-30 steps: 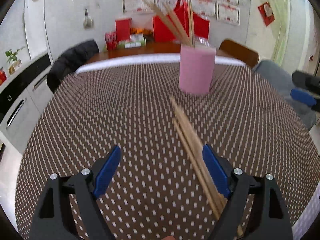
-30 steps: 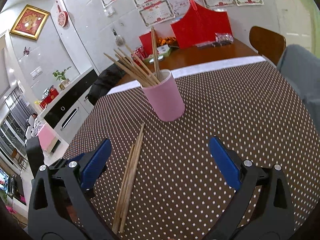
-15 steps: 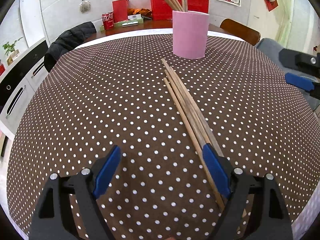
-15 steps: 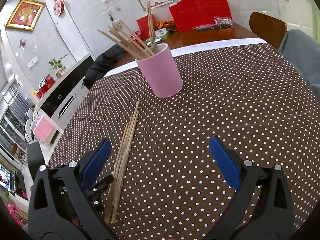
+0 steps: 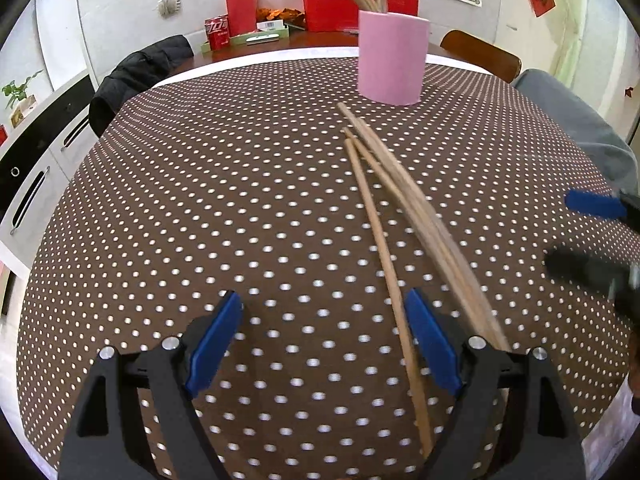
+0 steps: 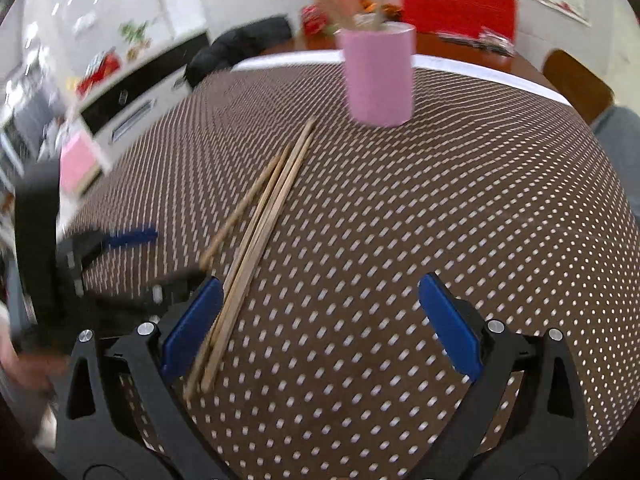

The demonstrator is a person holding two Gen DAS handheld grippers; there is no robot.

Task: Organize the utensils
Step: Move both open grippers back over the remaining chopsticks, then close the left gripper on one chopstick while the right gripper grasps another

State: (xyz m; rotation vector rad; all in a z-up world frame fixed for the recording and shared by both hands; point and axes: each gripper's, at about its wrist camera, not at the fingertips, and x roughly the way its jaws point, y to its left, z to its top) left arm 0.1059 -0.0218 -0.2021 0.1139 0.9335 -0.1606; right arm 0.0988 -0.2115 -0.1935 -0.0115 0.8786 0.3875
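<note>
Left wrist: red can (image 5: 217,33) | right wrist: blurred, pink box (image 6: 76,160)

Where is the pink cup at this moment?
In both wrist views the pink cup stands upright on the far side of the dotted tablecloth, just beyond the loose chopsticks.

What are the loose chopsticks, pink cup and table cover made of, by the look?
Chopsticks: wood or bamboo, pale tan, matte, no visible lacquer. Pink cup: smooth, opaque, matte wall; likely plastic, possibly ceramic. Tablecloth: brown with white dots, lying flat and draped over the edge; fabric or vinyl, can't tell.
</note>
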